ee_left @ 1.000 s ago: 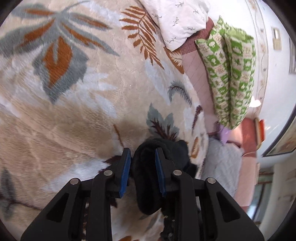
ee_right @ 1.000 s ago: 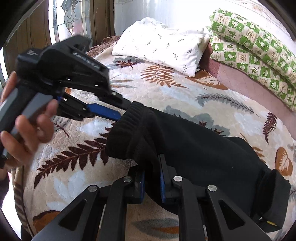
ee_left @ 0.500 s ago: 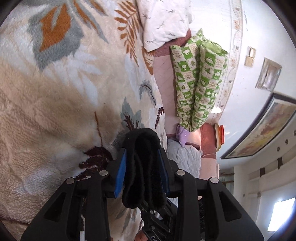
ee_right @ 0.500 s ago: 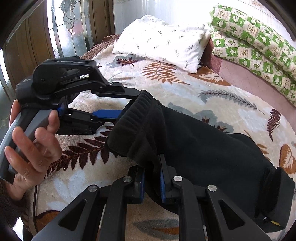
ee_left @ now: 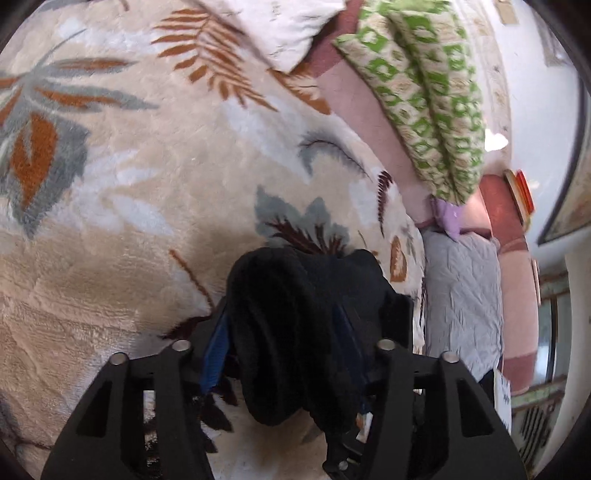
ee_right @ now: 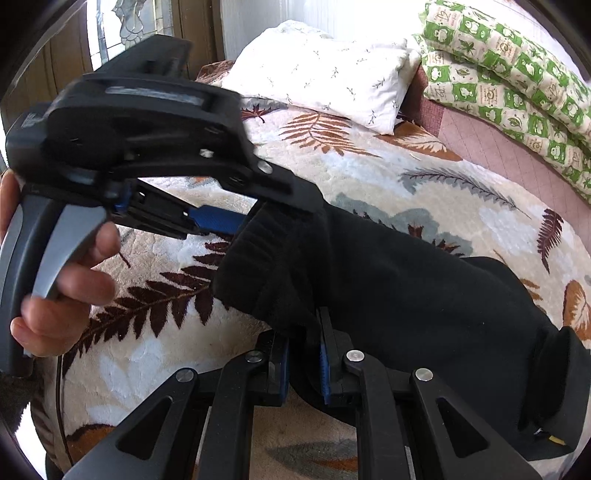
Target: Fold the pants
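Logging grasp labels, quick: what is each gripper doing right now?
Left gripper: closed on the black pants.
Right gripper: closed on the pants.

Bright daylight, strong fisheye bend, some motion blur.

Both views are well lit by soft daylight; in the right wrist view a window [ee_right: 125, 33] at upper left glares white. In the left wrist view the wall [ee_left: 535, 122] at right is washed out, and a soft shadow falls on the blanket [ee_left: 129, 206] beside the black pants [ee_left: 295, 332], whose folds are lost in darkness. The left claw [ee_right: 255, 214] is smeared by motion in the right wrist view; the green pillows [ee_left: 424, 92] are blurred in the left. Edges curve and darken to black corners.
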`<state>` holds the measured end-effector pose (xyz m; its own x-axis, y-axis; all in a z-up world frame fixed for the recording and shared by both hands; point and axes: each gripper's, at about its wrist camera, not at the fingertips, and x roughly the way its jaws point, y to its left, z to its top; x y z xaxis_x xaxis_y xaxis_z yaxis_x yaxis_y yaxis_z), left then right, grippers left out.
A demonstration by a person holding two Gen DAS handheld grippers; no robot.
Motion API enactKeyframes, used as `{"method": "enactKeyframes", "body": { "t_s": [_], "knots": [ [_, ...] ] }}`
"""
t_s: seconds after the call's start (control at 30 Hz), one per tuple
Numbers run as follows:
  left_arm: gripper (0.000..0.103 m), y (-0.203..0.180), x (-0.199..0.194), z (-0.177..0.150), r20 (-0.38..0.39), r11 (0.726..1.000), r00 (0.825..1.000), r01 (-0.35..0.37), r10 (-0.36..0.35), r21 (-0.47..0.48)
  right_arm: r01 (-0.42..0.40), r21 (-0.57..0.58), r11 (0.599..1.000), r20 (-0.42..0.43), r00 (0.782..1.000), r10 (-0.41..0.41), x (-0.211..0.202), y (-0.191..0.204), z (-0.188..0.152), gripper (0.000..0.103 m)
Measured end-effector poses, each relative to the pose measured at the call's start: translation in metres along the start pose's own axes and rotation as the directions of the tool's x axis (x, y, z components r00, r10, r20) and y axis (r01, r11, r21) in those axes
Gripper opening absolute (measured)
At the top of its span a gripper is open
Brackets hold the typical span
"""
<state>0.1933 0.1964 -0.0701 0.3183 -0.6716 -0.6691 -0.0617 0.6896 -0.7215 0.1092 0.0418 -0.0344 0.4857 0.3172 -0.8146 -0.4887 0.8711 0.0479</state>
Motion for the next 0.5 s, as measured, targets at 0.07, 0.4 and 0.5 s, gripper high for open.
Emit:
{"method": "enactKeyframes", "body": {
  "t_s": [0.07,0.4,0.5],
  "knots": [
    [0.025,-0.002,-0.005,-0.002,0.016,0.999,0.999,0.030,-0.029,-0.025,0.002,0.017,1.000,0.007,1.000,-0.002,-0.001,0.000,-0.001,0.012],
    [0.019,-0.073,-0.011,-0.008,0.042,0.999,0.998,0.040,-0.039,-0.026,-0.111,0.193,0.975,0.106,0.990,0.091,-0.038,-0.038,-0.004,0.012],
    [0.019,-0.106,0.001,-0.010,0.031,1.000,0.999,0.020,-0.020,0.009,-0.150,0.260,0.954,0.151,0.982,0.113,-0.057,-0.060,-0.010,0.012]
  ]
}}
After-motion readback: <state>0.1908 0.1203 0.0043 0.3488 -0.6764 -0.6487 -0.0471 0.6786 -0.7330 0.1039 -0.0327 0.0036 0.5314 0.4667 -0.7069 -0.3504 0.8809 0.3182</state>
